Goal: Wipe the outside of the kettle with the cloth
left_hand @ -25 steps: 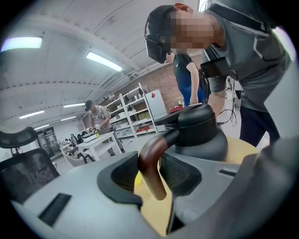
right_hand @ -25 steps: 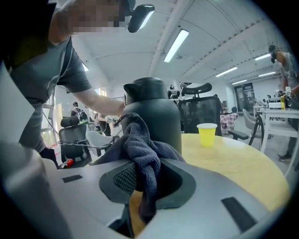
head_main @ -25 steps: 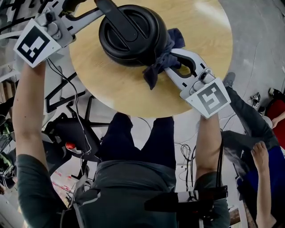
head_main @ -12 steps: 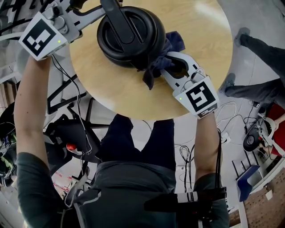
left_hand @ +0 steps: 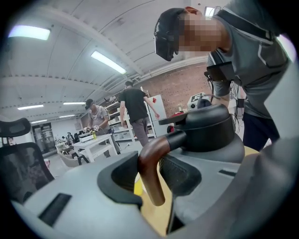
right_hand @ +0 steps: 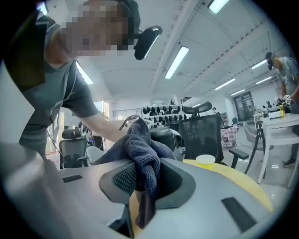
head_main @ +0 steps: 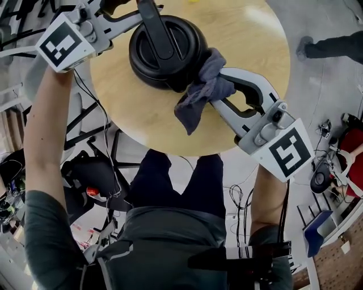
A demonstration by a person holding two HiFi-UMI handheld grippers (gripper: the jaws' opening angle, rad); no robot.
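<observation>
Clamped the cloth between the jaws of the right gripper, with the bunched end against the side of the kettle on the round table and a loose tail hanging. Closed the left gripper on the kettle's handle for steadying. Judged mid-wipe; called next for dragging the cloth round the unwiped wall under even pressure.

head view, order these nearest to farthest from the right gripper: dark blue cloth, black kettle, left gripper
1. dark blue cloth, pinched in the right gripper's fingers.
2. black kettle, just left of the cloth.
3. left gripper, beyond the kettle, upper left.
</observation>
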